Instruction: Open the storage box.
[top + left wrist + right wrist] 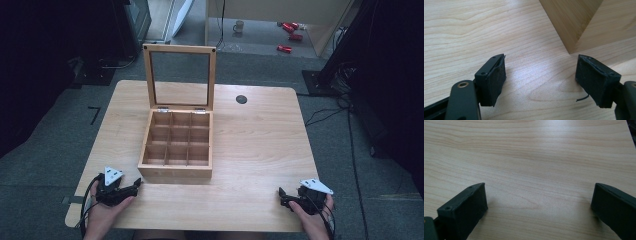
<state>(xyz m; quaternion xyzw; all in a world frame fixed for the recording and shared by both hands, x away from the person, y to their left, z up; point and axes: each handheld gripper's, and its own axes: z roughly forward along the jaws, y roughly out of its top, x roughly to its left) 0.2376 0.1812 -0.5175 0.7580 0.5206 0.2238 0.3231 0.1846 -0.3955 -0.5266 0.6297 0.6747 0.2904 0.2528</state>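
At the near edge of the bench (pixel 260 150), both tools resting apart, jaws spread wide, gripping nothing: left tool (pixel 134 187) just beside the front left corner of the wooden compartment box (pixel 176 144), right tool (pixel 281 192) well off to the right. Box at mid-bench, glass-paned lid (pixel 180 77) upright on its hinges, nine cells seemingly empty. Probably lid closing next: best to reach over the back, push the top rail forward gently, steady the box wall with the left tool, lower slowly.
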